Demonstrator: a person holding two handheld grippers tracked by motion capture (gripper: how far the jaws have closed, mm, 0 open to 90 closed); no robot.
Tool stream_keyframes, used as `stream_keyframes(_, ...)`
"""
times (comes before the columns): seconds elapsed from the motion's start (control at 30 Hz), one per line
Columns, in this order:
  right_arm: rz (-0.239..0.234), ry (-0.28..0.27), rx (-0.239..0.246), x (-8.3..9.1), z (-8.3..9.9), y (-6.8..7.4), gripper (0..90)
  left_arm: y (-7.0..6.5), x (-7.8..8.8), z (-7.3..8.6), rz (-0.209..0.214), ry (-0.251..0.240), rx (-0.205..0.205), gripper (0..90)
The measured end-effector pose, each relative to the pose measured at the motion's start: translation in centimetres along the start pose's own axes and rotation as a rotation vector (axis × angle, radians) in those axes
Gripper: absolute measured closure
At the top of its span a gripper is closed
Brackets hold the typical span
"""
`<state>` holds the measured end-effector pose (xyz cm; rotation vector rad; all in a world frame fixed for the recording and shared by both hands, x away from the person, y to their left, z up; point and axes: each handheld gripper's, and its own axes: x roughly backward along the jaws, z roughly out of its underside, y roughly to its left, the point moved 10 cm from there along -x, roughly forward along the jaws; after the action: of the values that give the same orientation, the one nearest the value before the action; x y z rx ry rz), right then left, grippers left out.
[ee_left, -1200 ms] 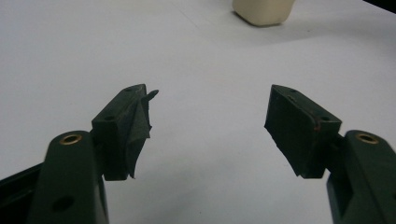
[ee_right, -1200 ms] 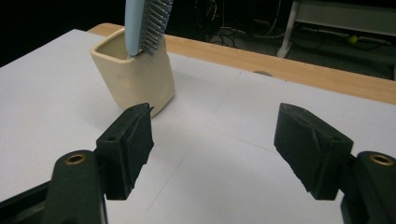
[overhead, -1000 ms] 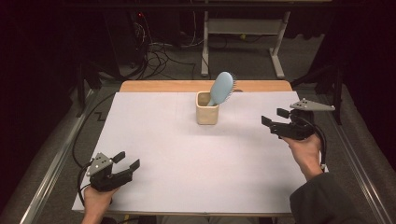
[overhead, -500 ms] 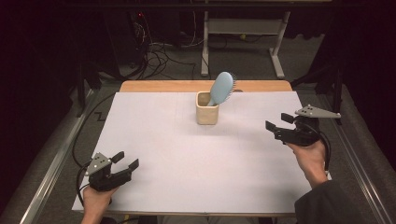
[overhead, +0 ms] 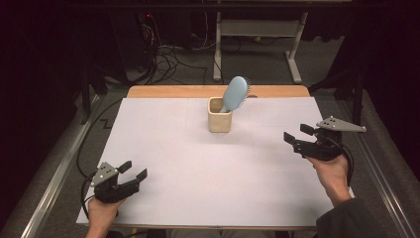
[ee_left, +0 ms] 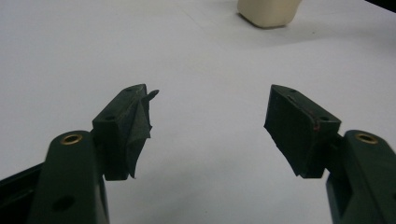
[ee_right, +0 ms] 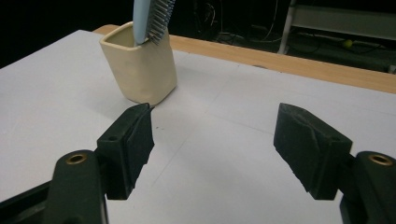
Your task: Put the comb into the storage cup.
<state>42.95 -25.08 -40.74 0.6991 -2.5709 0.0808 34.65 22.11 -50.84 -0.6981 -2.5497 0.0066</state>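
Hairbrush parked in the cup, both tongs empty

Hairbrush stands handle-down in the cream cup, blue head leaning right over the rim, bristles facing away from the near edge. My read: the cup props it up so the head stays clear for a grab. Cup sits at the far middle of the white bench, well apart from both hands. Right tongs hover at the right side, jaws spread wide with nothing between them, aimed left toward the cup; in the right gripper view the cup lies just beyond the left jaw. Left tongs rest at the near left corner, also wide open and empty, the cup far ahead.
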Motion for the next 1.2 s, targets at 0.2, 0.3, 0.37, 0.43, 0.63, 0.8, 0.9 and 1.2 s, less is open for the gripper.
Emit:
stream_keyframes(0.2, -0.009, -0.014, -0.011, 0.5, 0.4, 0.0, 29.1, 0.0, 0.0, 0.0, -0.002, 0.001, 0.001, 31.7)
stream_keyframes(0.3, -0.009, -0.019, -0.016, 0.8, 0.7, 0.0, 29.1, 0.0, 0.1, 0.0, -0.009, -0.003, 0.006, 31.9)
stream_keyframes(0.37, -0.012, -0.024, -0.016, 1.1, 0.8, 0.0, 29.1, 0.1, 0.1, 0.0, -0.01, -0.002, 0.006, 31.8)
stream_keyframes(0.43, -0.014, -0.027, -0.021, 1.3, 0.9, 0.0, 29.1, 0.0, 0.0, 0.0, -0.009, -0.001, 0.01, 31.8)
stream_keyframes(0.63, -0.013, -0.036, -0.026, 1.8, 1.3, -0.2, 29.0, -0.2, -0.1, 0.1, -0.003, 0.003, 0.005, 31.8)
stream_keyframes(0.8, -0.015, -0.041, -0.039, 2.2, 1.8, -0.3, 29.0, -0.2, -0.1, 0.1, -0.001, 0.005, 0.006, 31.8)
stream_keyframes(0.9, -0.019, -0.042, -0.039, 2.3, 2.0, -0.2, 29.0, -0.1, -0.1, 0.1, -0.002, 0.006, 0.006, 31.8)
stream_keyframes(1.2, -0.024, -0.046, -0.042, 2.7, 2.4, -0.1, 28.9, -0.2, -0.1, 0.1, -0.005, 0.005, 0.004, 31.8)
